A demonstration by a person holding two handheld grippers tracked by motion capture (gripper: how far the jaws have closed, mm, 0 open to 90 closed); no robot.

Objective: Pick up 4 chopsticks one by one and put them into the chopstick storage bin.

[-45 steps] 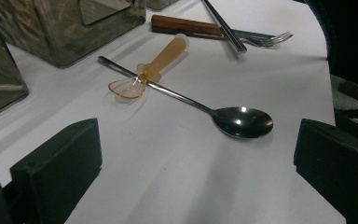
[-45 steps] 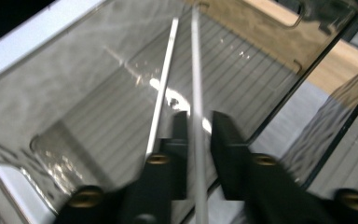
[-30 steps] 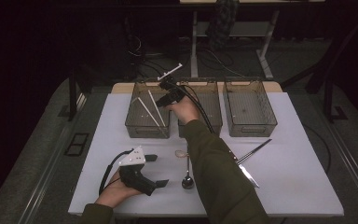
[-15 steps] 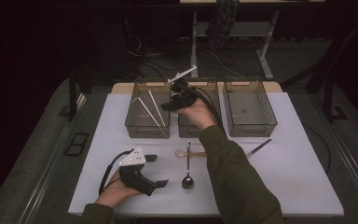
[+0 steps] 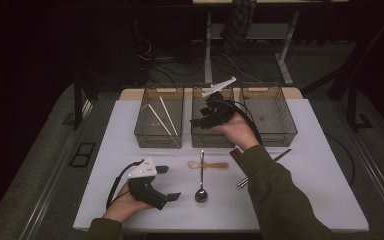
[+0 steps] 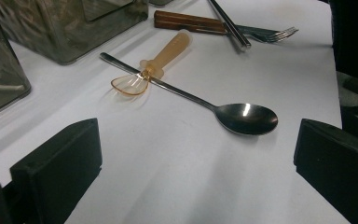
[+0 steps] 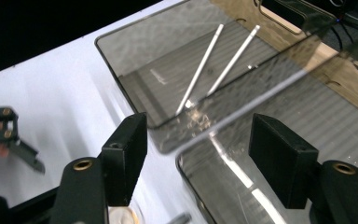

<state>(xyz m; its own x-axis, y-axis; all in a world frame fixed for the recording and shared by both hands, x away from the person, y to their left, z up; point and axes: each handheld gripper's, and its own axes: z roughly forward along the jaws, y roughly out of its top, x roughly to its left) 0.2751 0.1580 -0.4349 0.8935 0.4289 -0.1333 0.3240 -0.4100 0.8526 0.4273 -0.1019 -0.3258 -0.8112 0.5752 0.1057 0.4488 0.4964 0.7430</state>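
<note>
My right gripper (image 5: 200, 120) hovers over the near-left part of the middle clear bin (image 5: 211, 138). In the right gripper view its jaws (image 7: 198, 140) stand open with nothing between them, and they have just been opening. Two white chopsticks (image 7: 200, 70) lie in the left bin (image 5: 158, 141). My left gripper (image 5: 168, 183) rests open on the white table at the front left, held by a hand. In the left gripper view a metal spoon (image 6: 244, 117) lies ahead of its open jaws (image 6: 198, 154), its handle crossing over a translucent orange plastic spoon (image 6: 154, 69).
A third clear bin (image 5: 270, 131) stands at the right of the row. A wooden-handled utensil (image 6: 189, 22), a fork (image 6: 271, 32) and a dark metal rod (image 6: 229, 24) lie on the table (image 5: 320, 200) right of the spoons. The person's right sleeve (image 5: 280, 200) crosses the front right.
The right gripper has moved rightward from above the left bin to above the middle bin. The left hand and its gripper have stayed put.
</note>
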